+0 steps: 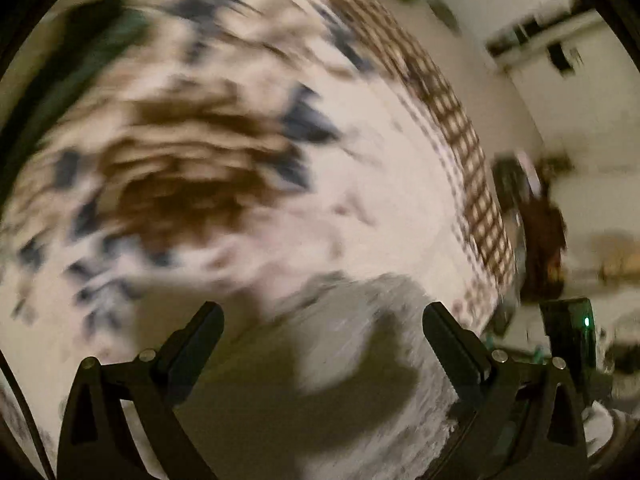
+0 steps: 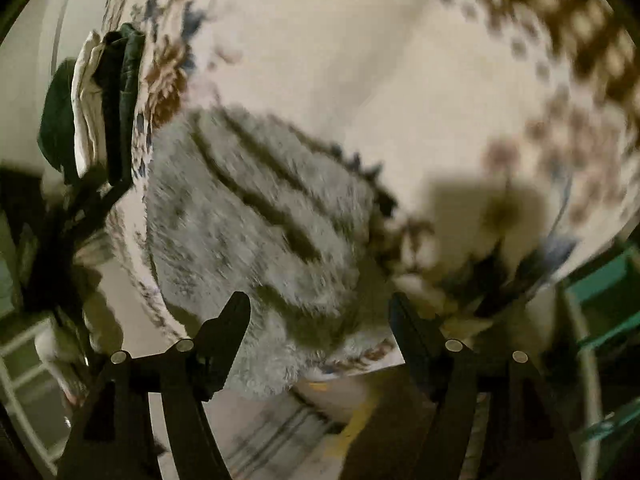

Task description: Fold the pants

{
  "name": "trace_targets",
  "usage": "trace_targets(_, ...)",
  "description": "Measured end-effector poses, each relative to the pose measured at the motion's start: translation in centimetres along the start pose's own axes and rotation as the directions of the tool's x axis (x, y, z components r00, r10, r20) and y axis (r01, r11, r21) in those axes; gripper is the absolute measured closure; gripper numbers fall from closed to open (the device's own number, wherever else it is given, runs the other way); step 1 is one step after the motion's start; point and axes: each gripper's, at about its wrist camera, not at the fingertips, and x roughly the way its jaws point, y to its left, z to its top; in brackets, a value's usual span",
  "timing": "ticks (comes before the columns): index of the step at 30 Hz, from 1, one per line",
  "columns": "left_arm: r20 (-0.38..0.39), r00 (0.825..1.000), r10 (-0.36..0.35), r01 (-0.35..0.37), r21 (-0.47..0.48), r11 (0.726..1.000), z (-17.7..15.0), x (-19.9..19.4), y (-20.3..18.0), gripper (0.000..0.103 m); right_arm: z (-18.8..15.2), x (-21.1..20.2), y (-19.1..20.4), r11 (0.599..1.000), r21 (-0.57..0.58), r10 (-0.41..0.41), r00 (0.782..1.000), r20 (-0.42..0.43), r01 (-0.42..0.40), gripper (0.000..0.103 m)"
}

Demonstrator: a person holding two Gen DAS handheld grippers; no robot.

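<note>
The grey fuzzy pants (image 2: pixel 260 220) lie bunched on the floral tablecloth (image 2: pixel 320 60), with dark creases across them. My right gripper (image 2: pixel 320 304) hovers over their near edge, its jaws apart and no pad pressing on the cloth. In the left wrist view the same grey pants (image 1: pixel 360 340) show as a blurred patch under a shadow. Above that patch hangs my left gripper (image 1: pixel 322 316), its jaws wide apart and holding nothing. The view is smeared by motion.
A stack of folded dark and pale clothes (image 2: pixel 108 100) sits at the table's left edge. A brown checked border (image 1: pixel 460 128) runs along the cloth's rim. A teal frame (image 2: pixel 608 280) stands off the table to the right. Beside the table is a dark device with a green light (image 1: pixel 572 332).
</note>
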Motion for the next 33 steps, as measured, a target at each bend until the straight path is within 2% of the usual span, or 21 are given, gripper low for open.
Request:
trace_targets(1, -0.030, 1.000, 0.000, 0.001, 0.039, 0.999, 0.4, 1.1, -0.8, 0.010, -0.2, 0.4, -0.1, 1.000, 0.000, 0.014, 1.000, 0.008, -0.014, 0.029)
trace_targets(2, -0.057, 0.998, 0.001, 0.004, 0.084, 0.996, 0.5, 2.1, -1.7, 0.031, -0.4, 0.9, -0.1, 0.999, 0.005, 0.050, 0.998, 0.022, -0.051, 0.030)
trace_targets(3, -0.080, 0.997, -0.004, 0.014, 0.126, 0.992, 0.6, 3.0, -2.5, 0.060, -0.5, 1.3, -0.1, 0.998, 0.004, 0.063, 0.997, 0.034, -0.063, 0.034)
trace_targets(4, -0.087, 0.996, 0.006, 0.007, 0.144, 0.990, 0.7, 3.4, -3.0, 0.066, -0.6, 1.4, -0.1, 0.999, 0.004, 0.053, 0.998, 0.046, -0.053, 0.063)
trace_targets(5, -0.091, 0.995, 0.034, -0.020, 0.155, 0.988, 0.8, 3.9, -3.1, 0.068, -0.7, 1.7, -0.1, 1.000, -0.002, 0.025, 0.998, 0.054, -0.025, 0.094)
trace_targets(10, -0.088, 0.996, 0.032, -0.026, 0.068, 0.997, 1.7, 4.8, -1.2, 0.071, -1.5, 0.7, -1.8, 0.997, 0.013, -0.081, 0.994, 0.079, 0.080, 0.094)
trace_targets(13, -0.083, 0.995, 0.055, -0.052, 0.031, 0.998, 1.9, 4.8, 0.3, 0.074, -1.4, 1.2, -2.7, 0.994, 0.020, -0.105, 0.994, 0.040, 0.104, 0.094)
trace_targets(15, -0.065, 0.997, 0.041, -0.042, -0.011, 0.999, 1.8, 3.9, 1.1, 0.074, -1.3, 2.1, -2.6, 0.994, -0.006, -0.106, 0.994, -0.031, 0.106, 0.094)
trace_targets(16, -0.052, 0.998, 0.029, -0.031, -0.028, 0.999, 1.6, 3.1, 1.3, 0.073, -1.2, 2.2, -2.4, 0.996, -0.015, -0.091, 0.995, -0.047, 0.090, 0.091)
trace_targets(18, -0.004, 1.000, 0.028, -0.028, -0.041, 0.999, 1.0, 0.7, 1.3, 0.069, -1.2, 1.2, -1.7, 0.998, -0.040, -0.060, 0.997, -0.047, 0.058, 0.066)
trace_targets(19, 0.024, 0.999, 0.038, -0.037, -0.039, 0.999, 0.6, -0.5, 1.3, 0.067, -1.2, 0.6, -1.5, 0.998, -0.046, -0.048, 0.998, -0.041, 0.046, 0.032)
trace_targets(20, 0.062, 0.997, 0.054, -0.052, -0.043, 0.998, 0.1, -1.8, 1.2, 0.057, -1.3, -0.4, -1.2, 0.998, -0.057, -0.017, 1.000, -0.022, 0.016, 0.012)
trace_targets(21, 0.112, 0.993, 0.045, -0.038, -0.063, 0.997, -0.8, -3.4, 1.4, 0.041, -1.2, -1.0, -1.1, 0.997, -0.073, 0.003, 1.000, -0.011, -0.003, 0.012)
trace_targets(22, 0.152, 0.988, 0.037, -0.023, -0.097, 0.995, -1.7, -4.7, 1.8, 0.035, -1.1, -1.6, -0.7, 0.995, -0.103, 0.004, 1.000, -0.008, -0.004, 0.012)
trace_targets(23, 0.192, 0.981, 0.036, -0.010, -0.133, 0.991, -2.6, -5.9, 2.4, 0.021, -0.8, -2.0, 0.0, 0.989, -0.150, -0.007, 1.000, -0.004, 0.006, 0.012)
trace_targets(24, 0.257, 0.966, 0.024, 0.022, -0.174, 0.984, -4.1, -7.3, 3.0, 0.010, -0.4, -2.1, 0.6, 0.983, -0.184, -0.022, 1.000, 0.003, 0.022, 0.012)
trace_targets(26, 0.326, 0.945, 0.017, 0.064, -0.236, 0.970, -6.6, -9.0, 4.0, 0.000, 0.6, -1.7, 2.0, 0.961, -0.263, -0.081, 0.997, 0.014, 0.082, 0.006)
trace_targets(29, 0.406, 0.912, 0.050, 0.112, -0.365, 0.924, -12.0, -10.2, 6.0, 0.000, 3.0, -0.2, 3.9, 0.930, -0.361, -0.077, 0.997, -0.001, 0.071, 0.006)
trace_targets(31, 0.417, 0.906, 0.079, 0.129, -0.446, 0.886, -15.7, -9.9, 7.4, 0.000, 4.9, 0.6, 4.9, 0.909, -0.408, -0.092, 0.996, -0.011, 0.080, 0.005)
trace_targets(32, 0.418, 0.905, 0.081, 0.142, -0.475, 0.868, -17.0, -9.4, 7.8, 0.000, 5.6, 1.2, 5.3, 0.897, -0.433, -0.104, 0.994, -0.020, 0.085, 0.005)
trace_targets(33, 0.423, 0.904, 0.061, 0.183, -0.512, 0.839, -19.1, -8.5, 8.7, 0.000, 6.4, 2.1, 5.9, 0.884, -0.461, -0.102, 0.994, -0.042, 0.071, 0.005)
